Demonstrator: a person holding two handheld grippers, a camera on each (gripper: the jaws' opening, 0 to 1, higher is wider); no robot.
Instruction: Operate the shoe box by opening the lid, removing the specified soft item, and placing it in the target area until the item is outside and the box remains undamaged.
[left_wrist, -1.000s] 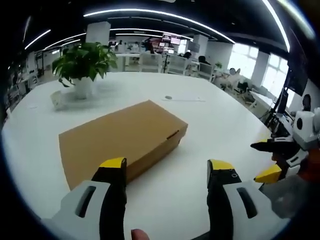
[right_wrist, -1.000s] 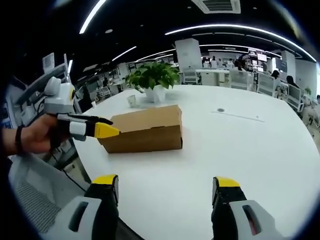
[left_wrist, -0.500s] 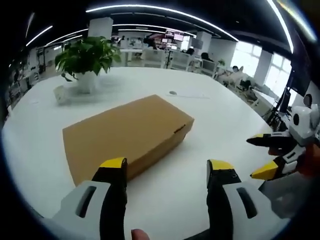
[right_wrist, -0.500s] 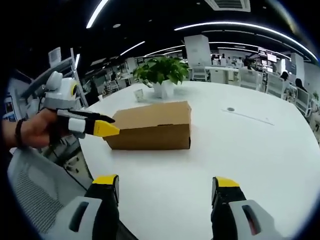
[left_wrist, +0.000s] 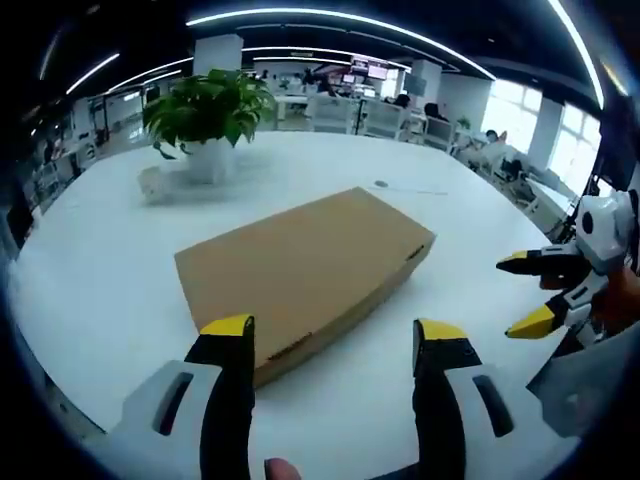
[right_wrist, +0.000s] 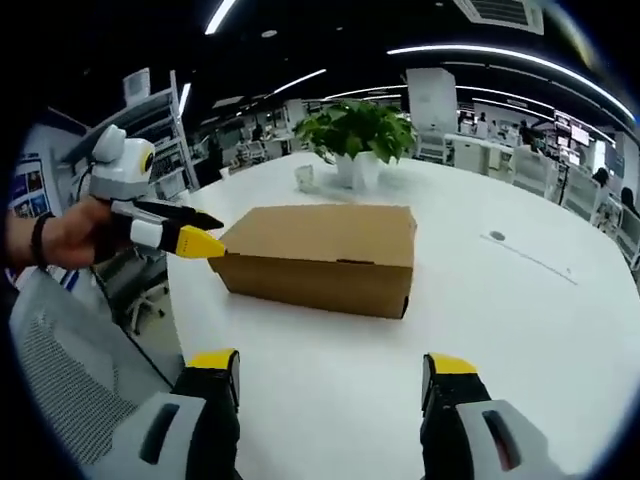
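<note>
A closed brown cardboard shoe box lies flat on the round white table. My left gripper hovers open just short of the box's near corner, nothing between its yellow-tipped jaws. In the right gripper view the left gripper comes in from the left in a person's hand, its tips close to the box's left end. My right gripper is open over bare table in front of the box's long side. From the right of the left gripper view the right gripper shows open, apart from the box.
A potted green plant in a white pot stands on the table behind the box, with a small white card beside it. A grey mesh chair sits at the table's near edge. Office desks and chairs fill the background.
Both views have moved closer to the box, which looks larger now. The box has not moved and its lid stays closed. Both grippers remain open.
</note>
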